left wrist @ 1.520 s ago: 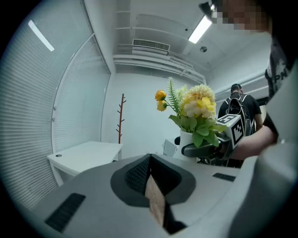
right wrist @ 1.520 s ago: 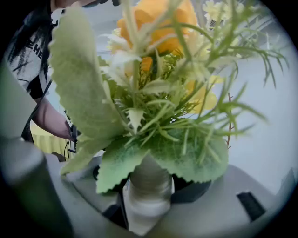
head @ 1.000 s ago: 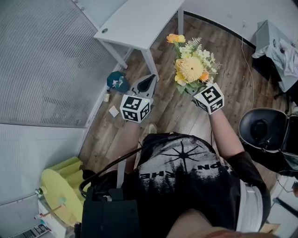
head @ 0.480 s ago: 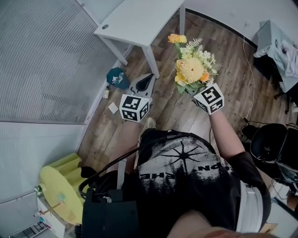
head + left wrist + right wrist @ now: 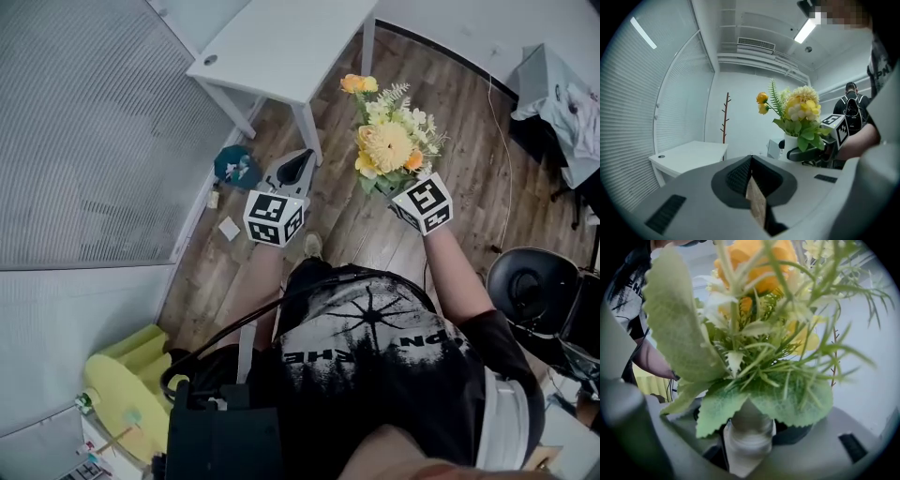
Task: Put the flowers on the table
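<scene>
A bouquet of yellow, orange and white flowers (image 5: pixel 389 145) with green leaves stands in a small white vase (image 5: pixel 749 430). My right gripper (image 5: pixel 389 185) is shut on that vase and holds it upright in the air above the wooden floor. In the right gripper view the leaves (image 5: pixel 754 333) fill most of the frame, and the vase sits between the jaws of the right gripper (image 5: pixel 750 437). My left gripper (image 5: pixel 302 156) is shut and empty, to the left of the bouquet. The left gripper (image 5: pixel 751 161) points toward the white table (image 5: pixel 281 42), with the flowers (image 5: pixel 799 115) to its right.
The table's leg (image 5: pixel 307 131) stands just beyond the left gripper. A teal object (image 5: pixel 234 164) and scraps lie on the floor by the blinds. A black chair (image 5: pixel 530 281) is at the right, a yellow-green item (image 5: pixel 122 375) at lower left. A person with a backpack (image 5: pixel 853 103) stands further off.
The bouquet and the right gripper have shifted slightly right in the head view. The left gripper keeps its pose. The chair and floor have shifted as the person moves.
</scene>
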